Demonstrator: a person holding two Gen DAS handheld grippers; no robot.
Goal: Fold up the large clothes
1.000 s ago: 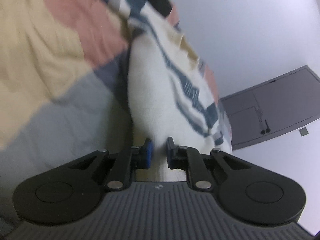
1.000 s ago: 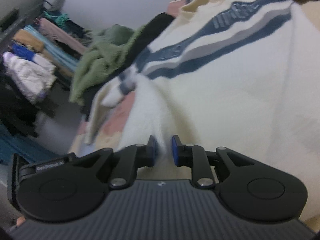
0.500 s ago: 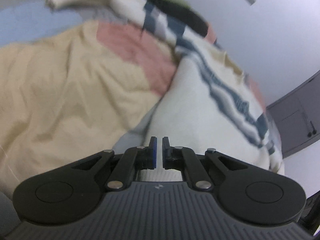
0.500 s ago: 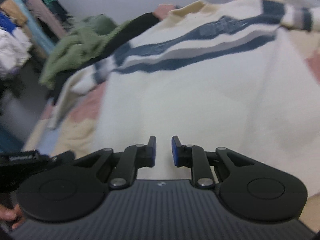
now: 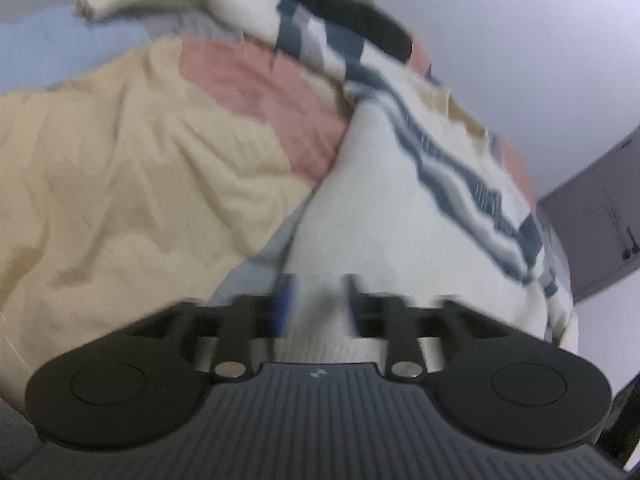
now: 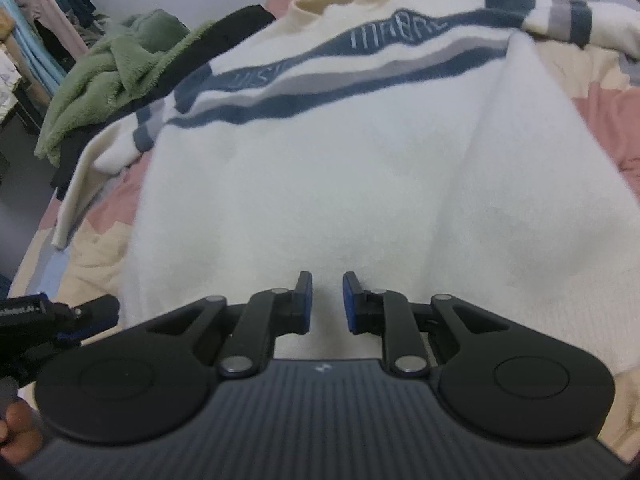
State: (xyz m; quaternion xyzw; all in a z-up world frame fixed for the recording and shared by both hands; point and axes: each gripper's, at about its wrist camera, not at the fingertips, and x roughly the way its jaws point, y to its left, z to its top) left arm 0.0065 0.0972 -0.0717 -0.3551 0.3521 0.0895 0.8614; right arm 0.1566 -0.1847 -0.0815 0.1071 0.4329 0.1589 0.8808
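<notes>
Opening now, the left gripper (image 5: 318, 300) spreads its blurred blue-padded fingers (image 5: 285, 300), and the ribbed hem of the cream knitted sweater with dark blue and grey stripes (image 5: 400, 216) lies between them, not pressed. The right gripper (image 6: 327, 304) keeps its fingers (image 6: 306, 300) a little apart over the same sweater; whether they pinch the cloth I cannot tell. The sweater lies spread flat on the bed with a patchwork quilt of beige, pink and blue (image 5: 120, 168). Beyond its collar rests a fluffy green garment (image 6: 108, 76) on a black one (image 6: 224, 36).
</notes>
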